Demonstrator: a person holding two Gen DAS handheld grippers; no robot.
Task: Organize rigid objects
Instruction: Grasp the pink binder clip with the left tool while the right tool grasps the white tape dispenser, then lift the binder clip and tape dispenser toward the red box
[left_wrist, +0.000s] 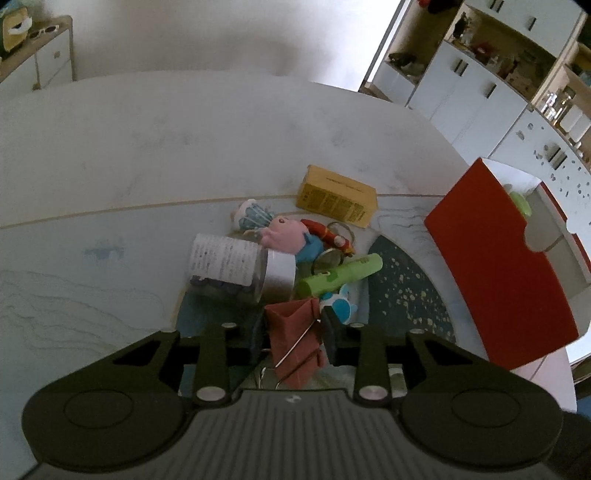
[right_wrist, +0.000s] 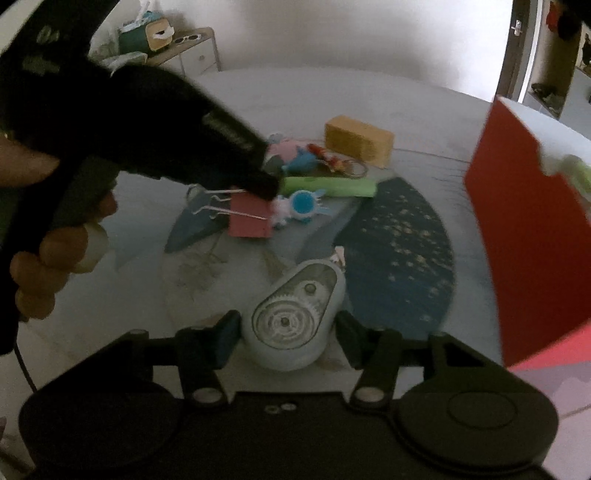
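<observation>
My left gripper (left_wrist: 294, 341) has its fingers pressed against both sides of a red binder clip (left_wrist: 295, 332), whose wire handles point back toward the camera. In the right wrist view the same clip (right_wrist: 251, 219) sits low over the mat under the left gripper (right_wrist: 266, 189). My right gripper (right_wrist: 289, 339) is open, its fingers closely flanking a pale blue correction-tape dispenser (right_wrist: 291, 321) that lies flat on the table. Behind the clip are a green tube (left_wrist: 340, 275), a small blue-and-white figure (left_wrist: 341, 302) and a jar (left_wrist: 236, 264) on its side.
A yellow box (left_wrist: 338, 195), a pink pig plush (left_wrist: 286, 236) and a red keychain figure (left_wrist: 328, 234) are clustered mid-table. A red-sided bin (left_wrist: 495, 266) with a green item inside stands at the right. A hand (right_wrist: 48, 258) holds the left gripper. White cabinets stand beyond the round table (left_wrist: 166, 147).
</observation>
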